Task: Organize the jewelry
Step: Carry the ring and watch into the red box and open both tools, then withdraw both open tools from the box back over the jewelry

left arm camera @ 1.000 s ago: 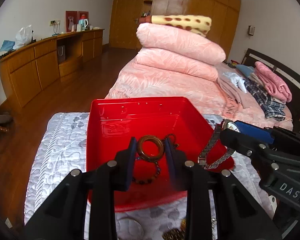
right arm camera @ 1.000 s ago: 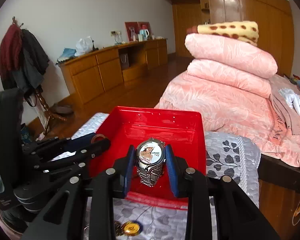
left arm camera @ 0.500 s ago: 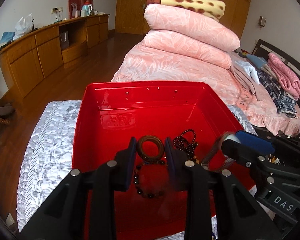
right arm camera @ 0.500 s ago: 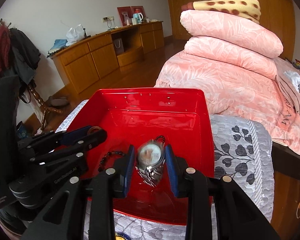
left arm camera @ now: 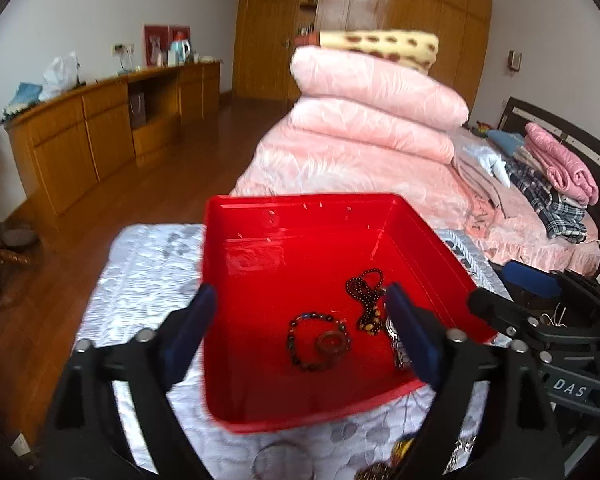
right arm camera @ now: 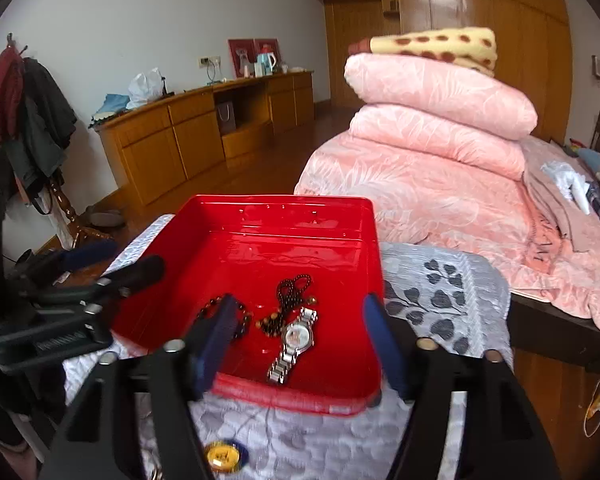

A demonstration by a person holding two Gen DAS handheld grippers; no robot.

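A red tray (left arm camera: 260,216) (right arm camera: 284,204) sits on a grey patterned cloth. In it lie a brown ring (left arm camera: 332,343) on a dark bead bracelet (left arm camera: 296,354), a dark bead necklace (left arm camera: 366,292) (right arm camera: 290,294), and a silver watch (right arm camera: 296,338) (left arm camera: 396,346). My left gripper (left arm camera: 304,336) is open and empty above the tray's near part. My right gripper (right arm camera: 300,344) is open and empty above the watch. Each gripper shows in the other's view, the right one (left arm camera: 512,292) and the left one (right arm camera: 112,264).
A gold round piece (right arm camera: 222,456) and more jewelry (left arm camera: 380,468) lie on the cloth (right arm camera: 440,280) in front of the tray. A bed with pink quilts (left arm camera: 372,120) stands behind. A wooden cabinet (right arm camera: 204,136) lines the left wall.
Both grippers opened. The ring with its bracelet dropped from the left gripper and the watch from the right one; they now lie in the tray. Both grippers pulled back slightly.
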